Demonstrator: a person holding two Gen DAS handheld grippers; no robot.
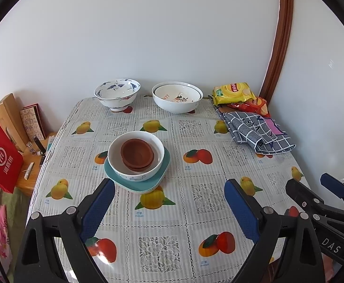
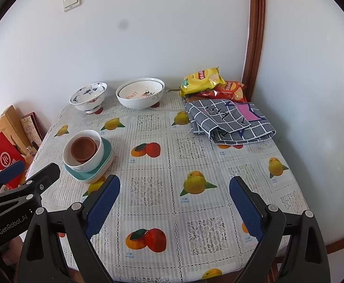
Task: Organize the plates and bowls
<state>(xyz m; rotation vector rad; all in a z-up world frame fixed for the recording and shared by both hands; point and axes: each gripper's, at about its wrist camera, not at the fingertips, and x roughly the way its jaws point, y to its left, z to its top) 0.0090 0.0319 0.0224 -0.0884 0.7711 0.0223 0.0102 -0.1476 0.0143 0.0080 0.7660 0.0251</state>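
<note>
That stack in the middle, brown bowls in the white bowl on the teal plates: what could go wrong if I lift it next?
The brown bowls sit off-centre in the white bowl, so they may slide or rattle if tilted. The white bowl overhangs the teal plates toward the left claw, so gripping one plate edge could tip everything.

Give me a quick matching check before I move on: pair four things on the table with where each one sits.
Things:
1. brown bowls
2. teal plates
3. blue-patterned bowl
4. yellow chip bag

Places:
A. far right corner, above the checked cloth
B. far edge by the wall, standing alone on the left
C. nested inside the white bowl
D. stacked under the white bowl

Pairs: 1-C, 2-D, 3-B, 4-A
</note>
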